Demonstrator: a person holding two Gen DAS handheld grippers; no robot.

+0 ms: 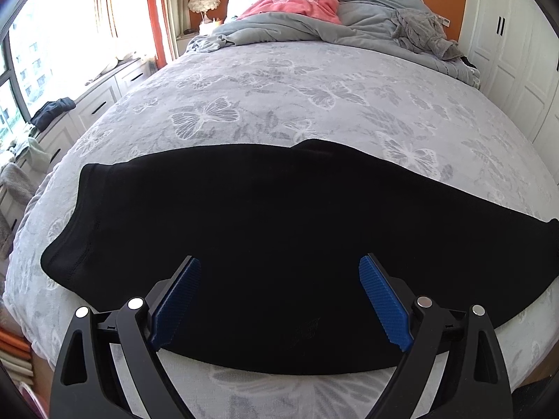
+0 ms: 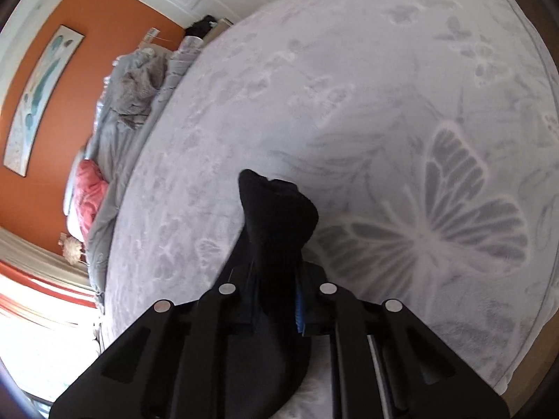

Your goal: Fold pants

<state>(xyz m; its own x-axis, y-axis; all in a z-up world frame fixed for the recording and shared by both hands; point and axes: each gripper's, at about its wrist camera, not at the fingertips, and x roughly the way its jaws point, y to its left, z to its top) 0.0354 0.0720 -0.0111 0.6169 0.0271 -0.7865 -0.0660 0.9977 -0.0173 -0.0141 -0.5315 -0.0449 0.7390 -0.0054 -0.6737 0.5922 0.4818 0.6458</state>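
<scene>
On bed (image 1: 279, 80) — flat black pants (image 1: 244, 216)

Home bedroom: wide bed (image 1: 279, 80) under a grey butterfly-print cover, rumpled grey duvet (image 1: 349, 24) and pink pillow (image 1: 297, 1) at the headboard, feathery lamp (image 1: 203, 3) beside it, orange wall (image 2: 91, 31) with framed picture (image 2: 40, 101), white wardrobe doors (image 1: 506, 45), curtained window (image 1: 70, 24).
</scene>
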